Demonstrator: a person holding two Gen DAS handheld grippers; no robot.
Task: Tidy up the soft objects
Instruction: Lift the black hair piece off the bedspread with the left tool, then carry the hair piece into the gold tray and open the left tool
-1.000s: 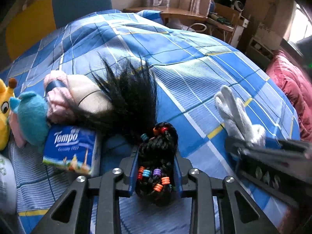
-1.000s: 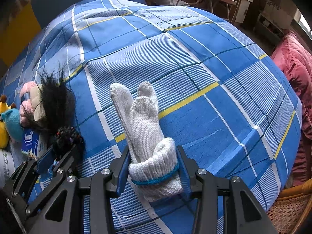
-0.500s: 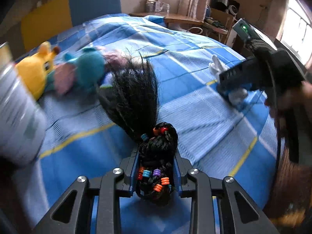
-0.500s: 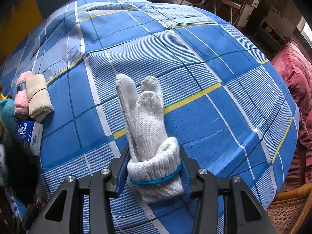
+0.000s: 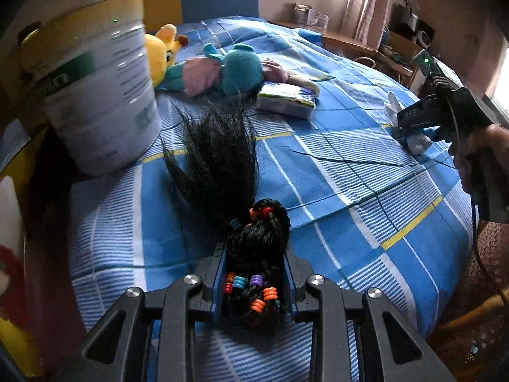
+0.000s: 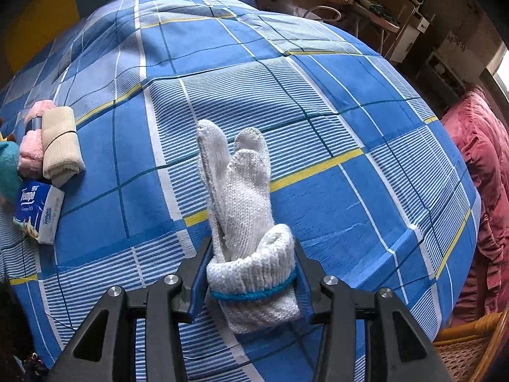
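My left gripper (image 5: 254, 273) is shut on a black hairpiece (image 5: 254, 248) with coloured beads; its loose strands (image 5: 219, 162) fan out above the blue checked bedspread (image 5: 334, 172). My right gripper (image 6: 251, 273) is shut on the cuff of a white knitted glove (image 6: 241, 197), whose fingers point away over the bedspread (image 6: 318, 102). In the left wrist view the right gripper (image 5: 416, 133) stands at the far right in a person's hand (image 5: 483, 156), with the glove (image 5: 394, 105) partly hidden behind it.
A large white tin (image 5: 95, 89) stands at the left. Behind it lie a yellow plush toy (image 5: 162, 54), a teal plush toy (image 5: 232, 70) and a tissue pack (image 5: 286, 98). Rolled pink and beige cloths (image 6: 54, 146) and the tissue pack (image 6: 39, 210) lie at the bed's left. A red quilt (image 6: 483, 175) and a wicker chair (image 6: 470, 350) are at right.
My left gripper has swung left with the hairpiece, away from the cloths and tissue pack; the tin and plush toys came into its view. The right gripper kept its glove and shifted slightly.
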